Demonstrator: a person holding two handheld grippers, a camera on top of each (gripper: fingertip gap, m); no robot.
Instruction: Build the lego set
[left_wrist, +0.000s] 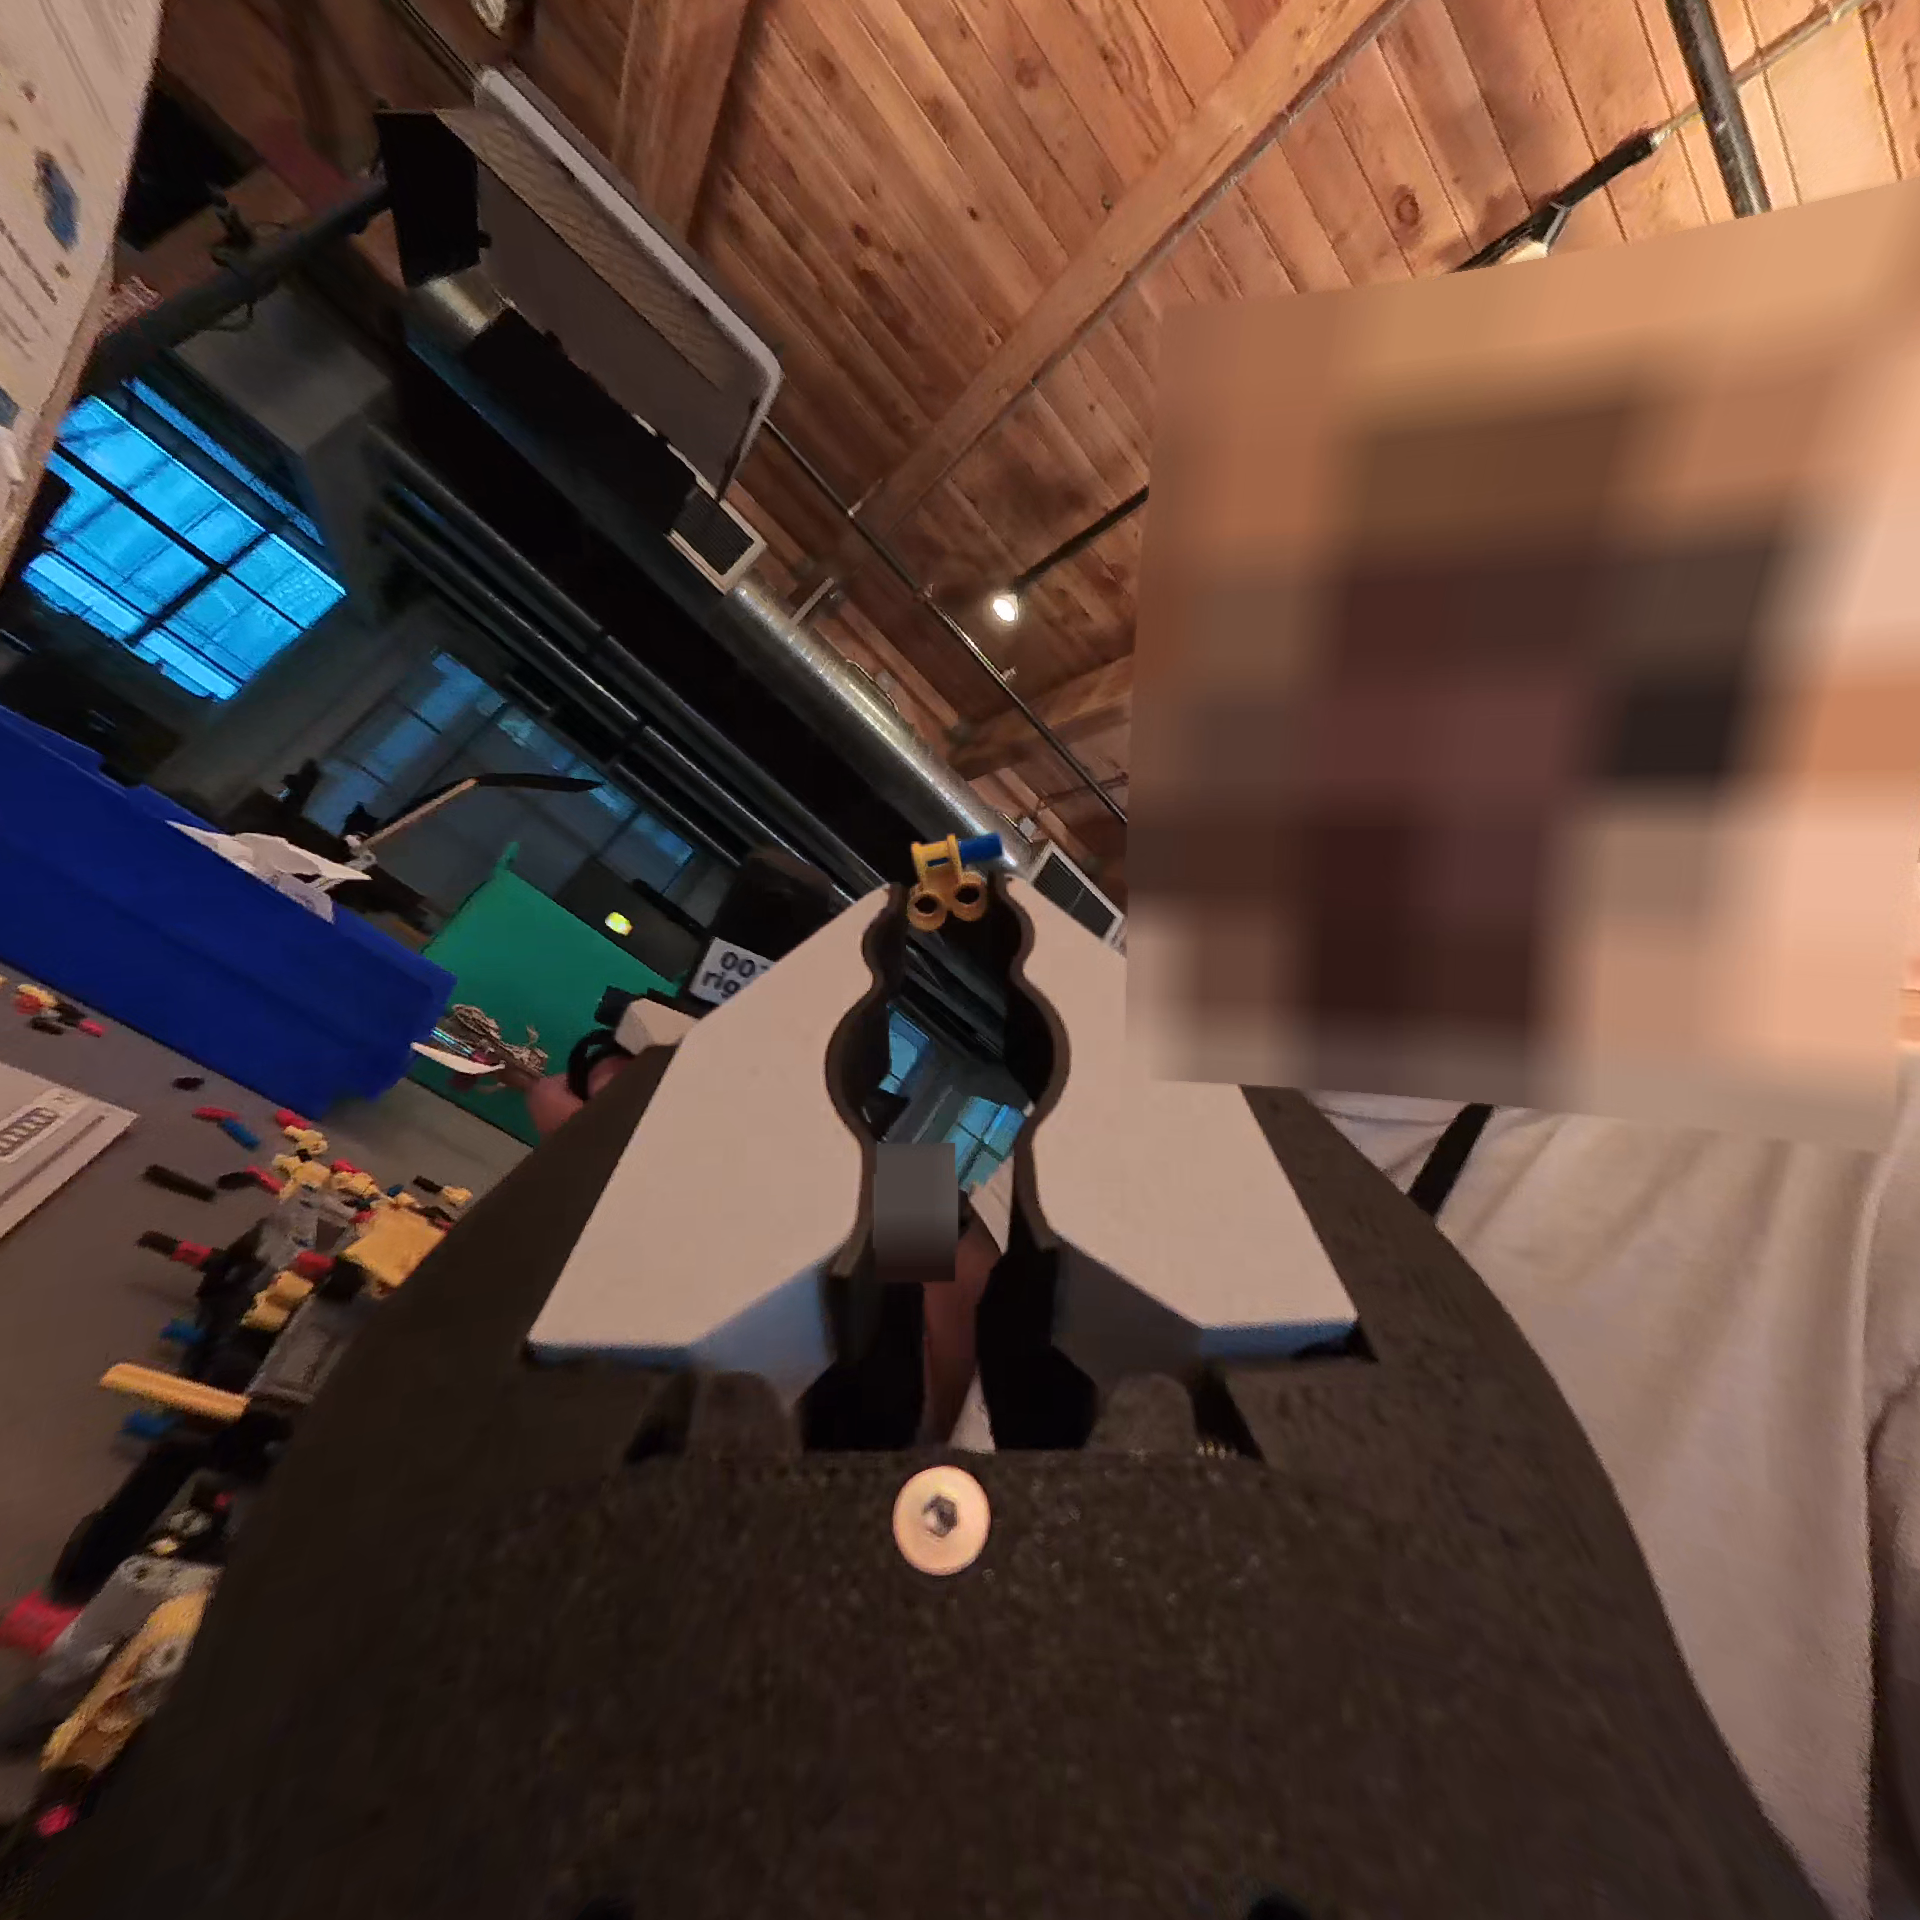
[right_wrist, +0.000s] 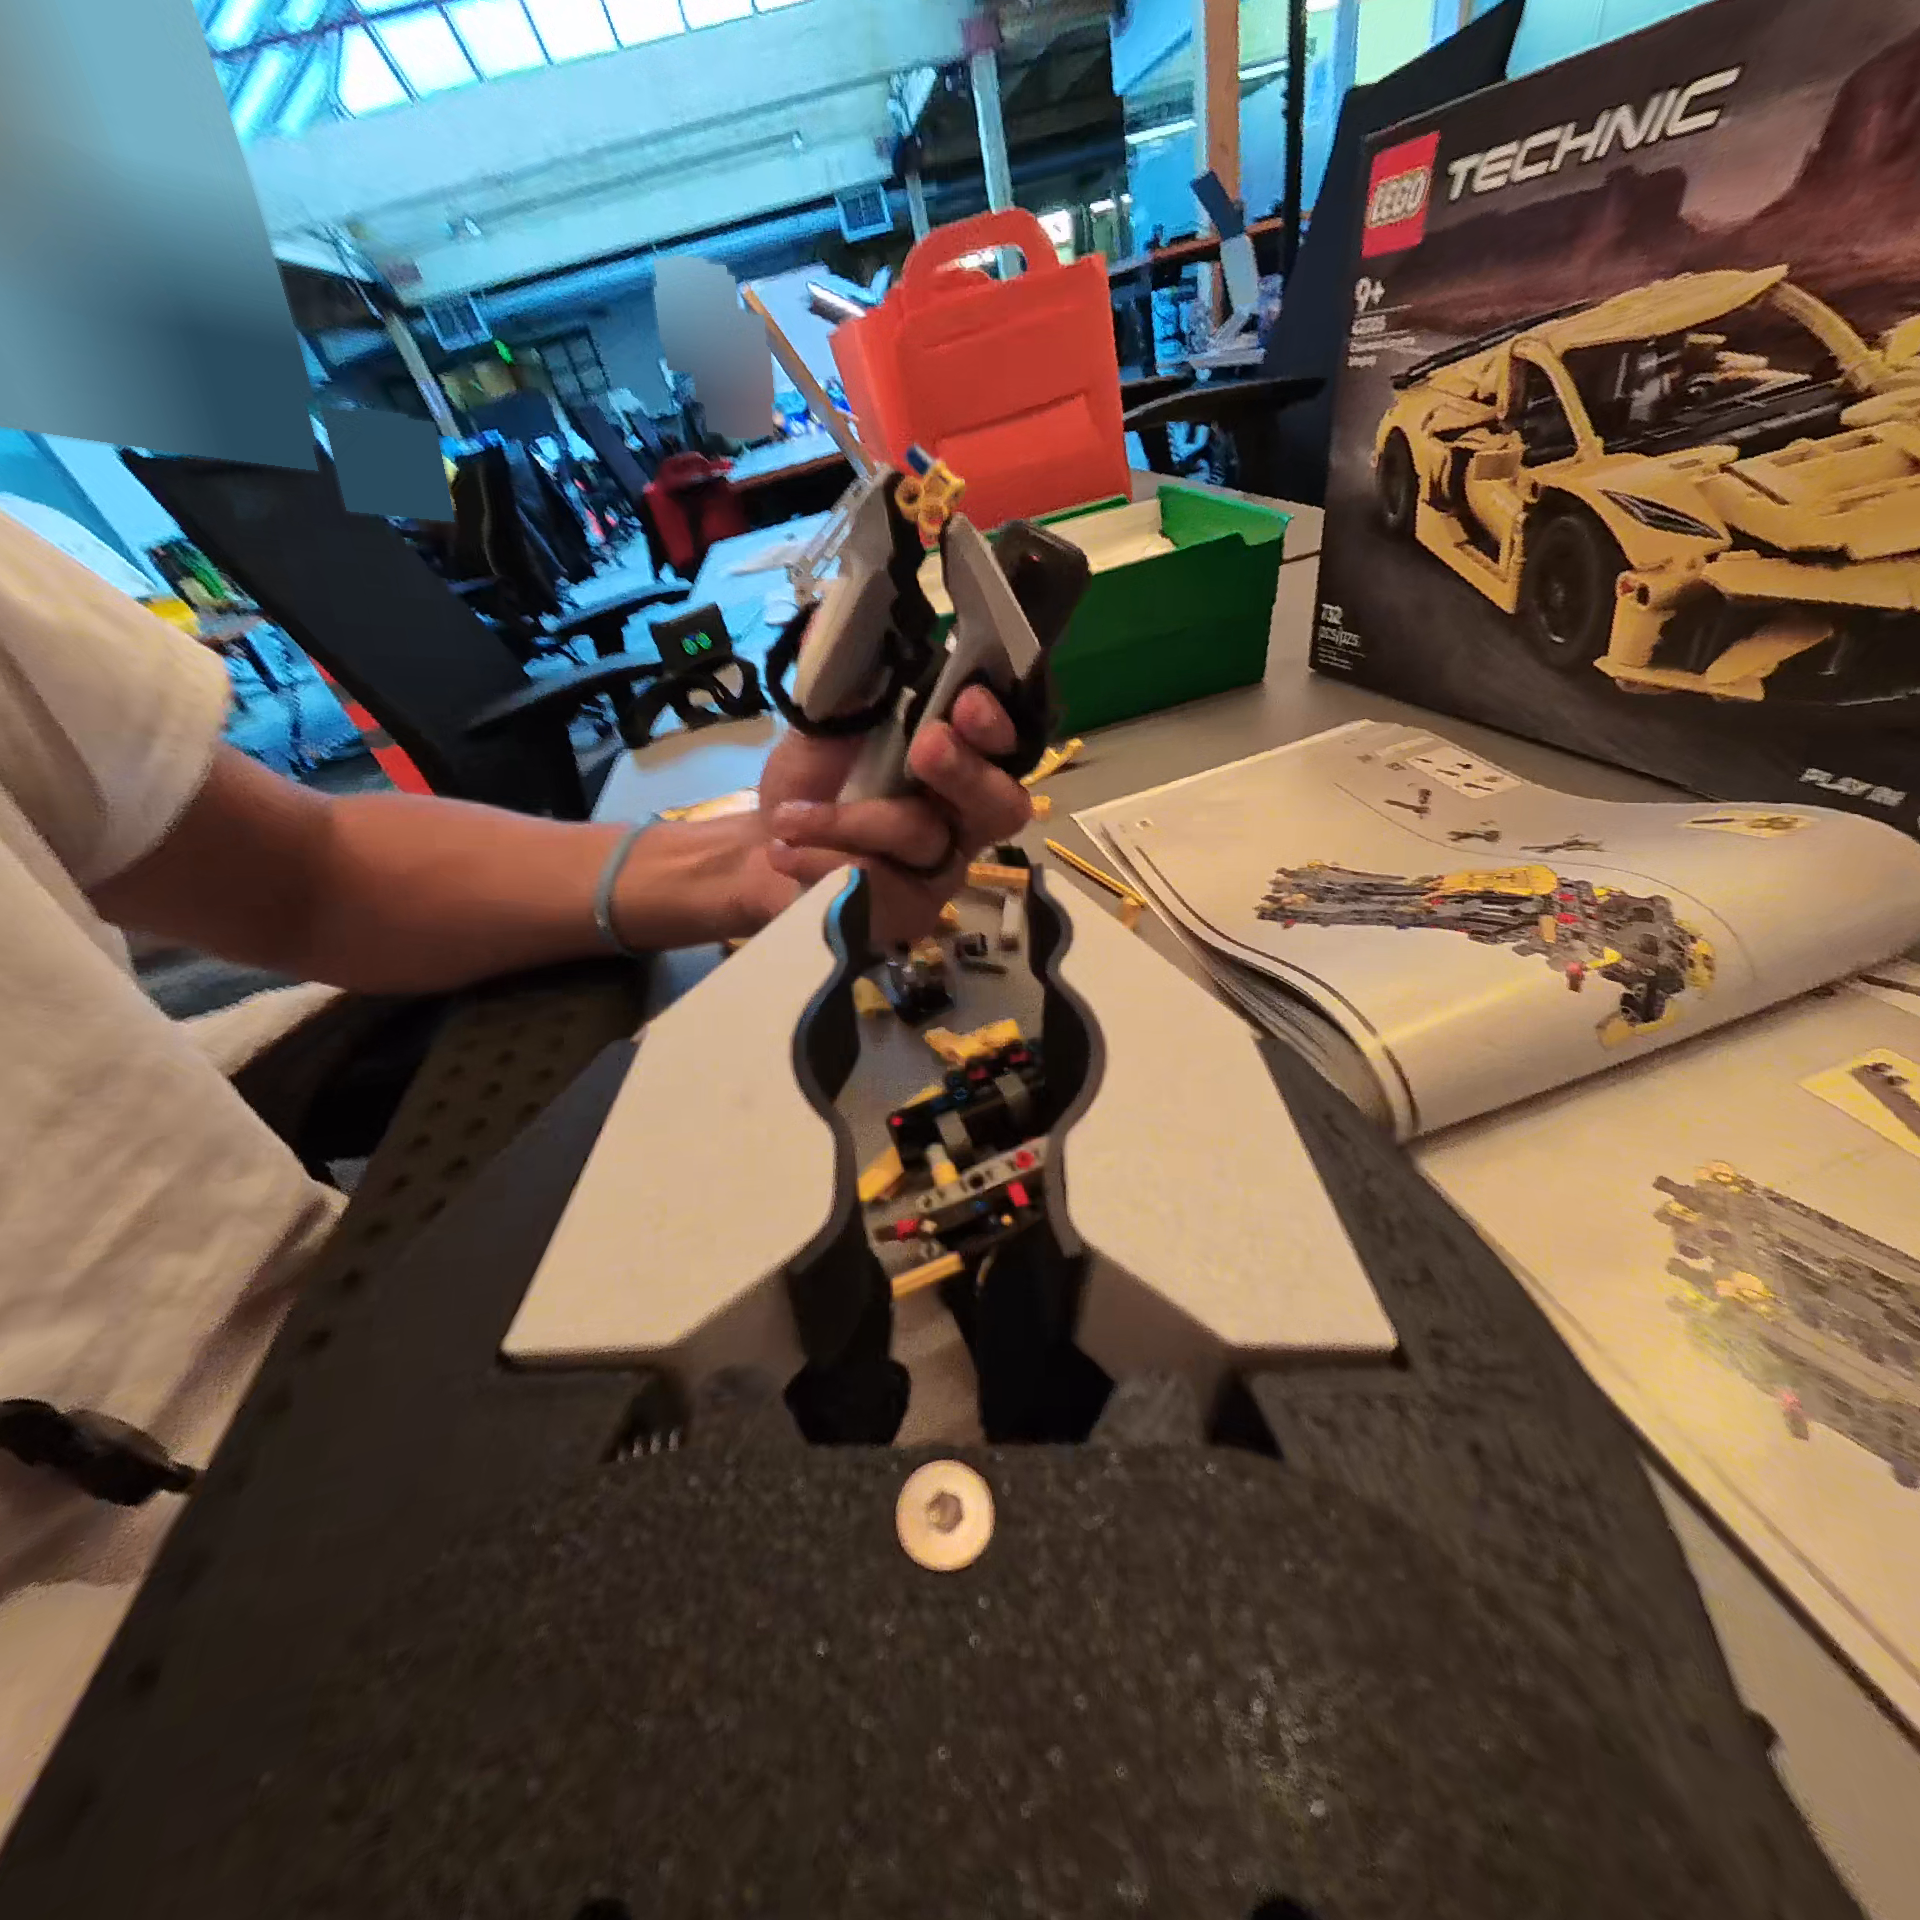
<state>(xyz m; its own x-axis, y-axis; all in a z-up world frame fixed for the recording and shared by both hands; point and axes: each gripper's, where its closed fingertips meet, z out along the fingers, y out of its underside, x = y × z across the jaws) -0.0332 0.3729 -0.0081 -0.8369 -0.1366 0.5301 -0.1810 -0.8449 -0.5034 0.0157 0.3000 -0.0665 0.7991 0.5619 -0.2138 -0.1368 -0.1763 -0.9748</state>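
L gripper is raised off the table and tilted up toward the wooden ceiling, tips pinched on a small yellow connector w/ a blue pin sticking out at its 1 o'clock; the piece sits right at the fingertips, the rest of the jaw gap bare. Same gripper shows in R wrist view at 12 o'clock, held up by the person's hand, w/ the yellow connector at its top. R gripper is lower, pointing at the table, jaws apart w/ a narrow gap, nothing between them. Seen through that gap, the part-built chassis, black/grey w/ yellow and red bits, lies on the table amid loose pieces. Open instruction booklet lies at 3 o'clock of the R gripper, set box stands behind it at 1–2 o'clock. Green bin and orange bag sit at 12 o'clock behind the L gripper. In L wrist view, blue bin is at 9 o'clock, scattered parts at 8 o'clock.
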